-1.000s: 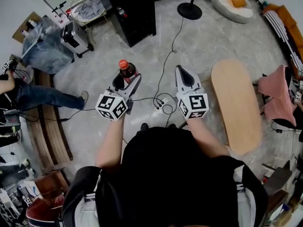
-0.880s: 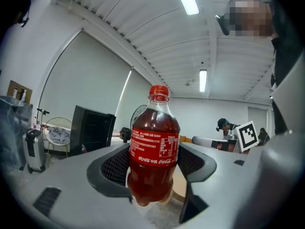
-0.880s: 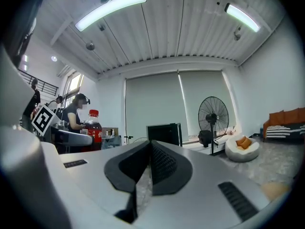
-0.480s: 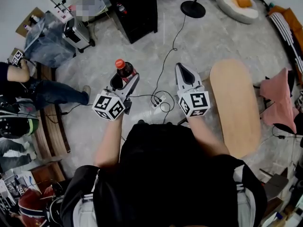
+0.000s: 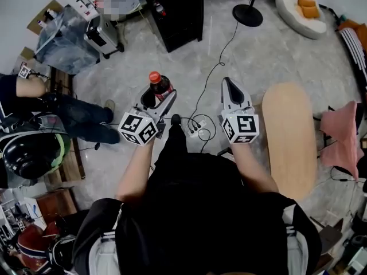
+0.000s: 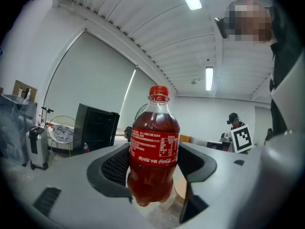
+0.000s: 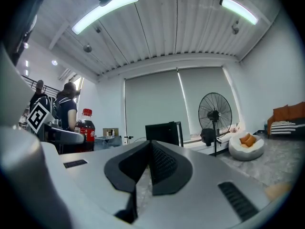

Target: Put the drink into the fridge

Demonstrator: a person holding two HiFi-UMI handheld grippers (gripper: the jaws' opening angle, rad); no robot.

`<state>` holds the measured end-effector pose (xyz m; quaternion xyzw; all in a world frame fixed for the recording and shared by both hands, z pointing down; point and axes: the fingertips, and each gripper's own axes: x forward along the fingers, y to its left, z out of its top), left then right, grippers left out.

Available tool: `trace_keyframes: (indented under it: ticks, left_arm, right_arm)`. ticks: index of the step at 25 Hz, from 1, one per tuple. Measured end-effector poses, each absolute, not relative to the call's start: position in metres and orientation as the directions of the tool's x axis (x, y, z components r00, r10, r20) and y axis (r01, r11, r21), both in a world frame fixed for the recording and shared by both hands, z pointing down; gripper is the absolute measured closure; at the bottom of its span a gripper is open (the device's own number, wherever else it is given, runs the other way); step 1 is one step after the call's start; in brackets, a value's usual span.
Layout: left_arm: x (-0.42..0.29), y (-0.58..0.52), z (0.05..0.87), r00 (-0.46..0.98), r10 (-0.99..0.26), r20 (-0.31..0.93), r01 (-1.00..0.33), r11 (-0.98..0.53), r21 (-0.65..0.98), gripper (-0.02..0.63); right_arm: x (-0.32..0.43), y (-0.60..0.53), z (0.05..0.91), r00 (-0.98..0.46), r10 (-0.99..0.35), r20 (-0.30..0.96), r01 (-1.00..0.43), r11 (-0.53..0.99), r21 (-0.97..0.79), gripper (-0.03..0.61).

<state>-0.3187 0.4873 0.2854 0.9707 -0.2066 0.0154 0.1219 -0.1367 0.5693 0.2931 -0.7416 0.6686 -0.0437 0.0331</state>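
Head view: the drink [image 5: 159, 86], held tight in the left gripper [image 5: 159, 98] jaws, is now carried nearer the fridge [image 5: 178, 10]; the right gripper [image 5: 230, 87] jaws are closed on nothing.

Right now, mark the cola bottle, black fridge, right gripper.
cola bottle [image 6: 155, 149]: left gripper view, on its red label.
black fridge [image 5: 179, 7]: head view, on its dark side.
right gripper [image 5: 230, 83]: head view, between its shut fingertips.
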Motion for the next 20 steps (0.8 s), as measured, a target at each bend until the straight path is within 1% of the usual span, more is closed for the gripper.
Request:
trace_keyframes:
  ticks: [6, 11, 14, 20]
  left_arm:
    - [-0.296, 0.418, 0.289, 0.932, -0.358, 0.050, -0.360, -0.903, 0.235, 0.293]
    - [-0.290, 0.323, 0.276, 0.949, -0.313, 0.035, -0.312, -0.918, 0.246, 0.293]
    - [-0.286, 0.277, 0.269, 0.956, -0.293, 0.036, -0.292, -0.926, 0.239, 0.293]
    - [-0.264, 0.203, 0.281, 0.968, -0.249, 0.041, -0.251, -0.931, 0.265, 0.293]
  right_arm:
    - [-0.118, 0.503, 0.301, 0.114, -0.993, 0.035, -0.989, -0.116, -0.090, 0.554]
    - [-0.116, 0.414, 0.293, 0.135, -0.988, 0.070, -0.988, -0.139, -0.070, 0.555]
    - [-0.115, 0.373, 0.285, 0.155, -0.985, 0.081, -0.985, -0.160, -0.061, 0.555]
    - [-0.105, 0.304, 0.292, 0.194, -0.977, 0.092, -0.977, -0.201, -0.072, 0.555]
